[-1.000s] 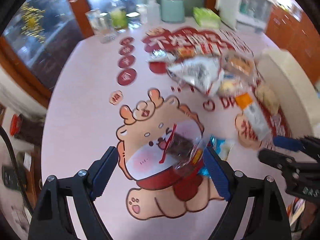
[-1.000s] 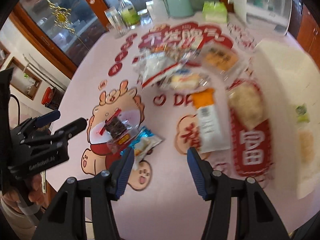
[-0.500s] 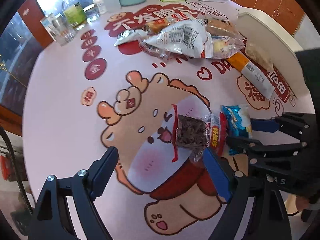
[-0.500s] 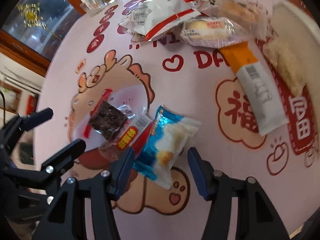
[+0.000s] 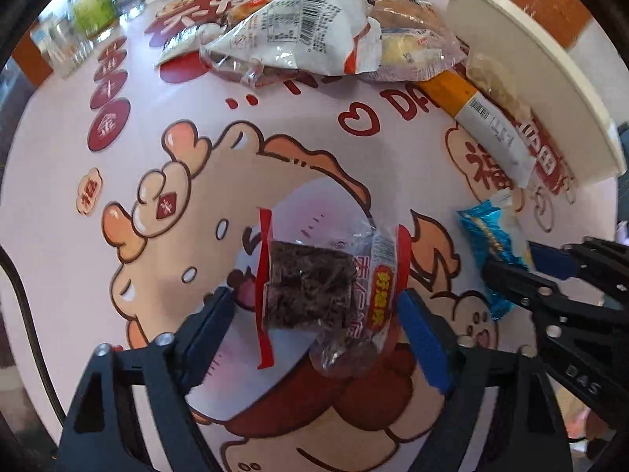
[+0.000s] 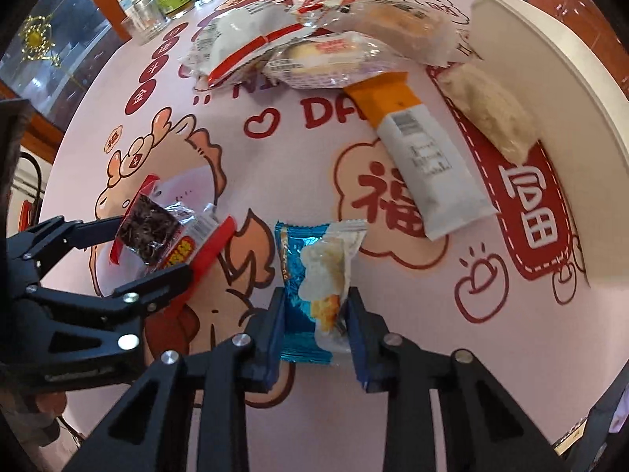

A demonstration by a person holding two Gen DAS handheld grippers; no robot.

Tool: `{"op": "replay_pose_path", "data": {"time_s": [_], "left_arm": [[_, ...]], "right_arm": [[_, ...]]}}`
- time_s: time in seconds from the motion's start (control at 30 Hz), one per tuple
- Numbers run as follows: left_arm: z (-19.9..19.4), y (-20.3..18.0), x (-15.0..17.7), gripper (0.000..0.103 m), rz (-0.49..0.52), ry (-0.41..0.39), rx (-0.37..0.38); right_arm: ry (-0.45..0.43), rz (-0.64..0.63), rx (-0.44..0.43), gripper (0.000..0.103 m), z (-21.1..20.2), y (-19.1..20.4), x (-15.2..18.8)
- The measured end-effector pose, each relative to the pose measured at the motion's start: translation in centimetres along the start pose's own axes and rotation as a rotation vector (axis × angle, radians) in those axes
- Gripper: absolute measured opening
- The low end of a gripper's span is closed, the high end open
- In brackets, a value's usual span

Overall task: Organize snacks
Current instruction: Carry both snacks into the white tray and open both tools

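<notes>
Landmark: the cartoon dragon [image 5: 243, 212] printed on the pink tablecloth [image 5: 70, 259].

Left gripper [image 5: 314, 314] points steeply down over the dragon's belly. The dark snack packet [image 5: 310, 287] lies between its blue pads [image 5: 422, 338], long axis running pad to pad, red end-seals facing the jaws. Jaws are closing; a gap shows on the left side, and whether the right pad touches the seal I cannot tell. No firm grip yet.

Right gripper [image 6: 316, 322], just off the dragon's tail side, has the blue foil packet [image 6: 318, 275] between its pads. Long axis runs away from the fingers, so the jaws close across the narrow width; both pads already press its edges and the film bulges slightly.

Judgement: each hand is nearest its own packet, so no crossing is needed.

Materials: dark packet is clear crinkly film over a blocky, fibrous brown slab; blue packet is glossy foil, puffed, with white printed end. Both should deform under squeeze and may slip at the seals.

White tray [image 6: 550, 63] sits well beyond the dragon, past the orange-and-white bar [image 6: 416, 145], and looks the likely destination.
</notes>
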State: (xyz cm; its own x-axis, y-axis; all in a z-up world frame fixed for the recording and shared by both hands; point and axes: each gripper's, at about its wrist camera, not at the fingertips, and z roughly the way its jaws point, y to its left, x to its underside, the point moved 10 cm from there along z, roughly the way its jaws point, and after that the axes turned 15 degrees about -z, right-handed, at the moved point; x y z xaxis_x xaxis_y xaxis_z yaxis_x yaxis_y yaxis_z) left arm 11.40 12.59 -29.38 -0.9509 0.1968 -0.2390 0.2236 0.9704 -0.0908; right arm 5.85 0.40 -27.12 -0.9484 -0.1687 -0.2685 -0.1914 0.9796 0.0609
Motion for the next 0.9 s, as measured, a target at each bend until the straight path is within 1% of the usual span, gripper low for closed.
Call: {"op": "replay_pose_path", "data": {"time_s": [0.07, 0.13, 0.17, 0.23, 0.33, 0.37, 0.47, 0.63, 0.73, 0.9], "left_arm": [[-0.2, -0.7, 0.0, 0.054, 0.034, -0.014, 0.000], [-0.2, -1.0, -0.1, 0.050, 0.056, -0.016, -0.016], [-0.2, -1.2, 0.0, 0.047, 0.055, -0.017, -0.011], [-0.3, -1.2, 0.0, 0.045, 0.049, -0.021, -0.006], [-0.5, -1.3, 0.2, 0.042, 0.031, -0.030, -0.001], [-0.6, -1.2, 0.1, 0.041, 0.024, -0.029, -0.001], [-1.5, -0.7, 0.6, 0.041, -0.002, -0.037, 0.010], [-3.7, -1.5, 0.4, 0.041, -0.024, -0.067, 0.023], [-5.7, -2.9, -0.1, 0.041, -0.025, -0.100, 0.048], [-9.5, -7.3, -2.2, 0.041, -0.001, -0.176, 0.084]], "right_arm": [[-0.002, 0.009, -0.002, 0.029, -0.3, -0.1, 0.5], [-0.004, 0.011, -0.004, 0.029, -0.2, -0.4, 0.9], [-0.005, 0.012, -0.007, 0.029, -0.3, -0.4, 1.0], [-0.008, 0.012, -0.010, 0.029, -0.4, -0.4, 1.3], [-0.014, 0.007, -0.016, 0.028, 0.0, 0.3, 0.5], [-0.017, 0.005, -0.015, 0.025, 0.0, 0.4, 0.5], [-0.027, -0.005, -0.023, 0.024, -0.2, 0.8, 0.3], [-0.065, -0.013, -0.033, 0.024, -1.8, 0.8, -0.1], [-0.098, -0.017, -0.041, 0.024, -3.4, 0.5, -0.5], [-0.180, -0.005, -0.039, 0.023, -7.6, -1.5, -0.4]]}}
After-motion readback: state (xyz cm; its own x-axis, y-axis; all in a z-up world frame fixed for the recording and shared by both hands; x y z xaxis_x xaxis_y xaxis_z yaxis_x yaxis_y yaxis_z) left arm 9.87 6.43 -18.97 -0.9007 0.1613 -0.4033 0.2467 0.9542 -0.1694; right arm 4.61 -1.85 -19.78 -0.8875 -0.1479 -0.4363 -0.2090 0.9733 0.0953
